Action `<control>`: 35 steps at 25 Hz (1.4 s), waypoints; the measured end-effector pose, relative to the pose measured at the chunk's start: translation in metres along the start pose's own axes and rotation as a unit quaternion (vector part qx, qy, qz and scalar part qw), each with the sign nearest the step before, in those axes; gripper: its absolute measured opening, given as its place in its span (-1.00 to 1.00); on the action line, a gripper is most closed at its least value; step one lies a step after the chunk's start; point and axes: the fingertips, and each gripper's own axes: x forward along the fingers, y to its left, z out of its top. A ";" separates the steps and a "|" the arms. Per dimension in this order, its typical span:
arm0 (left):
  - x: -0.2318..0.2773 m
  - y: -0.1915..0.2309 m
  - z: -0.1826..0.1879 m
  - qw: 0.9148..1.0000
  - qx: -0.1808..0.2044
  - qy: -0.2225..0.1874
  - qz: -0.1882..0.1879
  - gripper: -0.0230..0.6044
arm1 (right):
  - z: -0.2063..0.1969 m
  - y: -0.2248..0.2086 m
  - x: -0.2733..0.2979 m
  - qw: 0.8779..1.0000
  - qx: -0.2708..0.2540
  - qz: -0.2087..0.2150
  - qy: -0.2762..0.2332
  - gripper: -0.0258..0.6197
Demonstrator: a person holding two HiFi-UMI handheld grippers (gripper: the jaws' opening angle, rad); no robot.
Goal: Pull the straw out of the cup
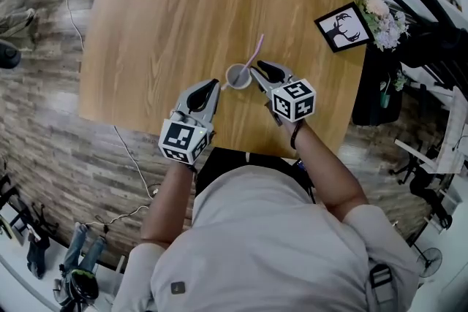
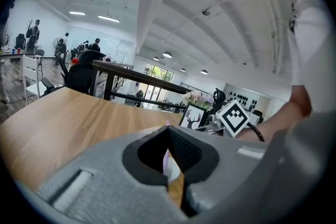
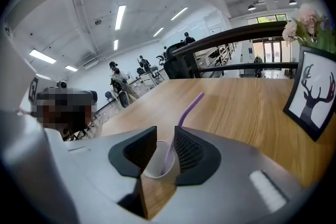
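Observation:
A small white cup [image 1: 238, 76] stands on the wooden table [image 1: 161, 18] near its front edge. A purple straw [image 1: 255, 51] leans out of it toward the far right. My left gripper [image 1: 215, 84] is just left of the cup, its jaws meeting at the tips with nothing between them. My right gripper [image 1: 257, 67] is open just right of the cup. In the right gripper view the cup [image 3: 157, 168] and straw [image 3: 189, 107] show in the gap of the right gripper [image 3: 165, 131]. In the left gripper view the cup [image 2: 172, 169] peeks through the left gripper [image 2: 168, 128].
A framed deer picture [image 1: 344, 27] and a bunch of flowers [image 1: 376, 11] stand at the table's far right corner. The table's front edge runs right below both grippers. A black railing [image 3: 231, 39] stands beyond the far edge.

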 end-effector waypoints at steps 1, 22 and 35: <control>0.002 0.002 -0.001 1.000 -0.001 0.003 -0.002 -0.92 | -0.003 -0.002 0.005 1.000 0.003 -0.002 0.005 -0.55; -0.001 0.024 -0.019 0.999 -0.020 0.025 0.004 -0.92 | -0.009 -0.008 0.042 1.000 -0.010 0.016 0.012 -0.80; -0.004 -0.018 -0.007 1.000 -0.002 0.002 0.020 -0.92 | 0.025 0.011 -0.010 0.997 -0.051 0.045 -0.044 -0.81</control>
